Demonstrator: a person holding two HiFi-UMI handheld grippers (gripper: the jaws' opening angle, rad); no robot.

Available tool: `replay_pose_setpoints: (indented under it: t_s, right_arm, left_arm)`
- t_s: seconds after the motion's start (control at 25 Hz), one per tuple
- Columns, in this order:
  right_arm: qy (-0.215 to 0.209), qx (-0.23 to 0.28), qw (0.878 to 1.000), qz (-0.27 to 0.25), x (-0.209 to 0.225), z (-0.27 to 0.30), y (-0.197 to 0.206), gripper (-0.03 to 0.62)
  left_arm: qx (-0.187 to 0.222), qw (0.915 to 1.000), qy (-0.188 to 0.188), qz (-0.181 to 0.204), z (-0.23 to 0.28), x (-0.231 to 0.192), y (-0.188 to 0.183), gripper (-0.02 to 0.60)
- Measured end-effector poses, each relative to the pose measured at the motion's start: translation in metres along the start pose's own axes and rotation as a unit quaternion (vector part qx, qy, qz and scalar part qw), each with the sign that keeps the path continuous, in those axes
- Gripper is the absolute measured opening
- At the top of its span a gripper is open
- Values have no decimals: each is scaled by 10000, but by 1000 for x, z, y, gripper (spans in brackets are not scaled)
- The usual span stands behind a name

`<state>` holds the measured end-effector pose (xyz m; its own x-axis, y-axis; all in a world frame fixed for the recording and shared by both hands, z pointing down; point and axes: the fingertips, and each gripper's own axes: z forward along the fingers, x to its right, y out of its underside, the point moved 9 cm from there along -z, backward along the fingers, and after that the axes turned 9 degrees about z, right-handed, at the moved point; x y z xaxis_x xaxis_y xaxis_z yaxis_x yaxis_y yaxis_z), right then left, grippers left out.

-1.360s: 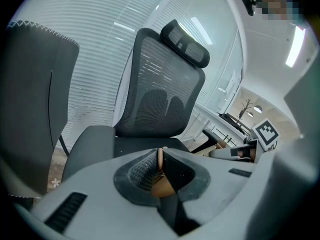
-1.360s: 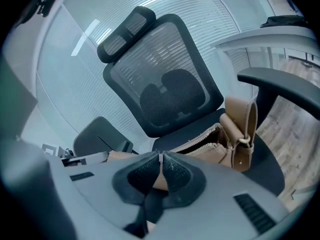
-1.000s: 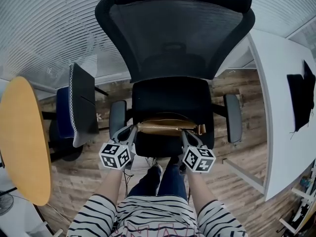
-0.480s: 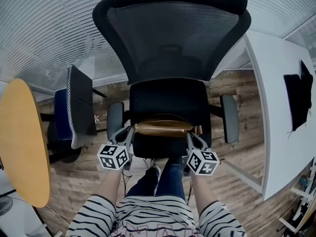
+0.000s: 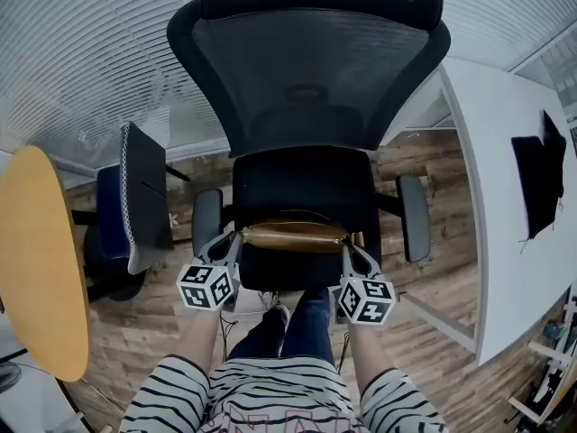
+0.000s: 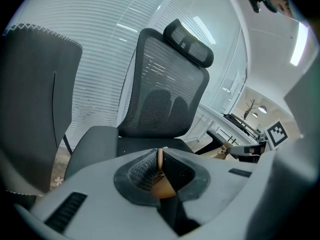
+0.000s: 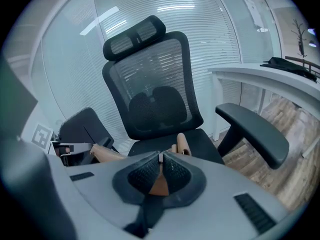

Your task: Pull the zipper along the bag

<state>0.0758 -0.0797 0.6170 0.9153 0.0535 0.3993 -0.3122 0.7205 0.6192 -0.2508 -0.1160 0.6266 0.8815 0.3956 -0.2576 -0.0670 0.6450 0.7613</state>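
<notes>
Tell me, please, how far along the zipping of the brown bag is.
Both grips are set: left gripper shut on the brown bag's left end, holding it on the chair seat; right gripper shut on a tan piece at its right end, likely the pull. How much zipper is left cannot be seen.

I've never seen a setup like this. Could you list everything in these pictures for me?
office chair: one, black mesh, centre
bag: one, brown, on the office chair's seat
second chair: one, blue and dark grey, left
round table: one, yellow wood, far left
desk: one, white, right
dark item: one, black, on the desk
floor: wood planks
left gripper: grey, shut on the bag's left end
right gripper: grey, shut on its right end
sleeves: two, striped, bottom
</notes>
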Motion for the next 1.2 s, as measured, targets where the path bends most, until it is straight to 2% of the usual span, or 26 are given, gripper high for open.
replay_pose_setpoints:
  t_s: [0.2, 0.4, 0.84, 1.2]
  right_arm:
    - [114, 85, 9998, -125, -1, -3, 1, 37]
    - [239, 162, 9996, 36, -1, -4, 4, 38]
    - [365, 237, 9988, 240, 1, -10, 4, 38]
    - [449, 458, 9969, 466, 5, -31, -4, 40]
  left_arm:
    - [-38, 10000, -12, 63, 1, 0, -2, 46]
    - [-66, 9999, -26, 95, 1, 1, -1, 46]
    - [-230, 9984, -179, 479, 5, 9, -15, 46]
    - [-225, 9982, -158, 540, -4, 11, -27, 48]
